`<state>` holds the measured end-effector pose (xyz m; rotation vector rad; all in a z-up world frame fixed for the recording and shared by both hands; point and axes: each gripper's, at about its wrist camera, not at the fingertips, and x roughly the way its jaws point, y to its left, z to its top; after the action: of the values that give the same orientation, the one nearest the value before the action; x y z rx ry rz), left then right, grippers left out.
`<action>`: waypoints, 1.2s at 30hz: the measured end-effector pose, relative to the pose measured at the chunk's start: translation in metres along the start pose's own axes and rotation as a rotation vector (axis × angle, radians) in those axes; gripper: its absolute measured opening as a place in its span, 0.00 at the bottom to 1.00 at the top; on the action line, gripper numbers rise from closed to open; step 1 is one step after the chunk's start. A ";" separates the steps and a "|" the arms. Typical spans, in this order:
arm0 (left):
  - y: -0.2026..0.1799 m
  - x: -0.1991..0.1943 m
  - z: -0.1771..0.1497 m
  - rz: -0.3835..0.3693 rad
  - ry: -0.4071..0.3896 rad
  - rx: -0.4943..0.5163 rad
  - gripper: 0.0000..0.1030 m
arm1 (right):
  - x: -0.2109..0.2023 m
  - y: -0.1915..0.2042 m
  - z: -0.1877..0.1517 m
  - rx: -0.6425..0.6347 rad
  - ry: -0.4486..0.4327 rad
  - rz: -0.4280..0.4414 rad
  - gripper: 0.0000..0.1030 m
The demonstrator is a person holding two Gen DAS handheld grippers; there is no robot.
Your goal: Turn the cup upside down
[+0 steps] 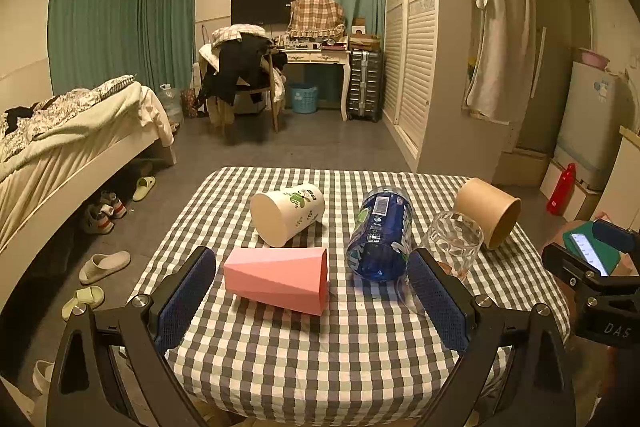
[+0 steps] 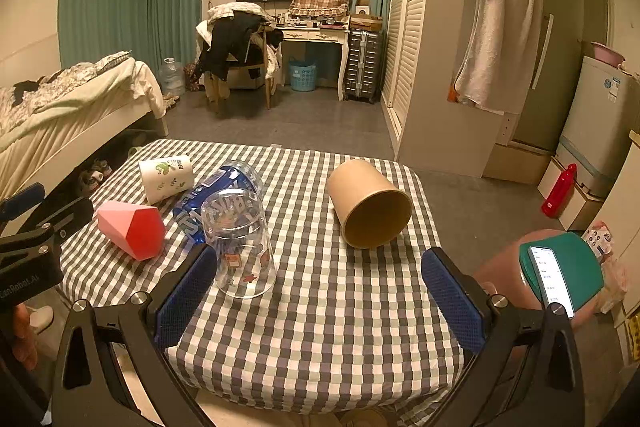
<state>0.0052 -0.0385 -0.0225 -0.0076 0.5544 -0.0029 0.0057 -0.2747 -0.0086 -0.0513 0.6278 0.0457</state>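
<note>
Both grippers (L (image 1: 312, 291), R (image 2: 320, 291)) seen spread wide, nothing held. Pink cup (image 1: 280, 279) lay on side, table (image 1: 320, 355) centre-left. Judged light, stiff, slick plastic; best gripped mid-body across facets.

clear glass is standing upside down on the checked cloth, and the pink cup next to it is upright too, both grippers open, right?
Not quite. The pink cup lies on its side, as the right wrist view shows. The rest holds: the clear glass stands mouth-down on the checked cloth, and both the left hand-held gripper and the right hand-held gripper are open and hold nothing.
</note>
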 end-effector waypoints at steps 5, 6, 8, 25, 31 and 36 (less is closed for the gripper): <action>0.001 0.000 0.000 0.008 0.004 -0.003 0.96 | -0.001 0.000 0.001 -0.001 0.000 0.002 1.00; 0.002 0.000 0.000 0.010 0.003 -0.003 0.96 | -0.001 0.000 0.001 -0.001 0.001 0.001 1.00; 0.003 0.000 0.000 0.012 0.003 -0.004 0.96 | -0.001 0.000 0.001 0.001 0.002 0.001 1.00; 0.004 0.000 -0.002 0.017 0.002 0.002 0.96 | 0.001 -0.001 -0.001 -0.006 0.010 -0.004 1.00; 0.005 0.000 -0.002 0.019 0.001 0.002 0.96 | 0.002 -0.001 -0.001 -0.008 0.012 -0.004 1.00; 0.004 -0.001 -0.002 0.018 0.003 0.004 0.96 | 0.002 0.000 -0.001 -0.009 0.013 -0.005 1.00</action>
<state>0.0037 -0.0345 -0.0239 0.0013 0.5572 0.0138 0.0070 -0.2743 -0.0110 -0.0616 0.6404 0.0437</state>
